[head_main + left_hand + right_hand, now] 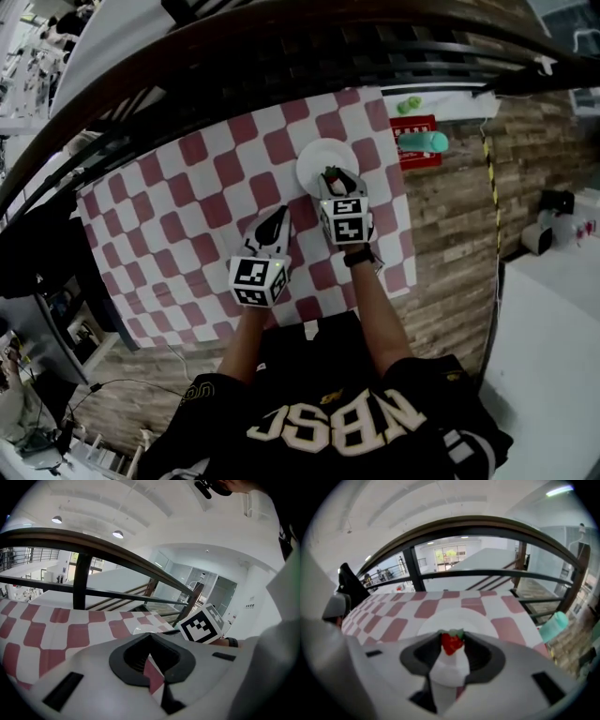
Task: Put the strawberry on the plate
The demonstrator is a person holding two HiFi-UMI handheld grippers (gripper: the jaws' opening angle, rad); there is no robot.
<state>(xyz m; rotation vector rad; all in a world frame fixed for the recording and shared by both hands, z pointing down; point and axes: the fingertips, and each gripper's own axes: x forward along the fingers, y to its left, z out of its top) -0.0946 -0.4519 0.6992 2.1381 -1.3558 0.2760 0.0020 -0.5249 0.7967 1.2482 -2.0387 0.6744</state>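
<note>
Clamped between the jaw tips of the right gripper [334, 181]: strawberry [451, 642], red, green leaves on top. Held over the near rim of the white plate [457, 617]; touching it or clear of it, not discernible. Left gripper [150, 638] closed tip to tip, nothing gripped, only red-and-white checked tablecloth [178, 192] visible through the gap behind the tips. Positioned just beside the right gripper, short of the plate.

A white plate [317, 157] lies on the red-checked tablecloth [187, 202].
</note>
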